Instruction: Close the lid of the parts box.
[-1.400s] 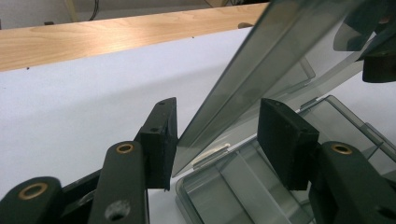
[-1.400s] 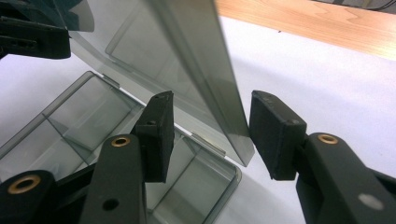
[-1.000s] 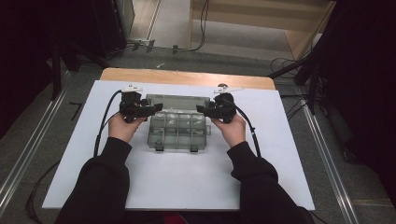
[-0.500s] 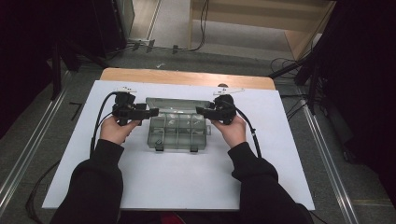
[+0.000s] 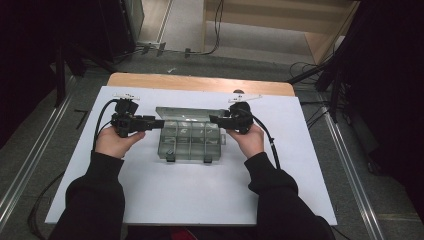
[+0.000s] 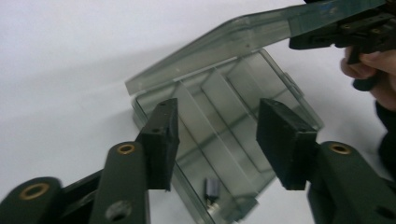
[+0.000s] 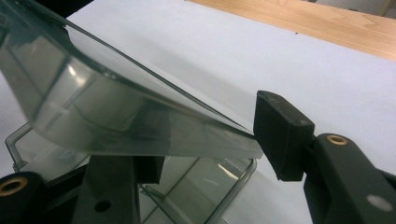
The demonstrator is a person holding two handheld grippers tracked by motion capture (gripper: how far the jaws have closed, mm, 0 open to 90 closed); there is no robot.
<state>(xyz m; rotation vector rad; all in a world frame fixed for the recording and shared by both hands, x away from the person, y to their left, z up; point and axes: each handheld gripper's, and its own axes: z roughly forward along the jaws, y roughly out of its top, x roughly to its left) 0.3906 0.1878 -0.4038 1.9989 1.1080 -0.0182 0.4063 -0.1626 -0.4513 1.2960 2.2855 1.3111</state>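
Grey floor (image 5: pixel 190 30), wooden shelf (image 5: pixel 280 20), dim room

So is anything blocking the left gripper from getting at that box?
Nothing visible. The left gripper hangs open just over the box; only the raised lid, pinched by the right gripper, rises behind it.

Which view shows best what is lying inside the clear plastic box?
The left gripper view: between its open jaws it looks down into the clear plastic box, where a small dark part lies in a near compartment. The high view shows the box whole but small. The right gripper view shows mostly the raised lid close up.
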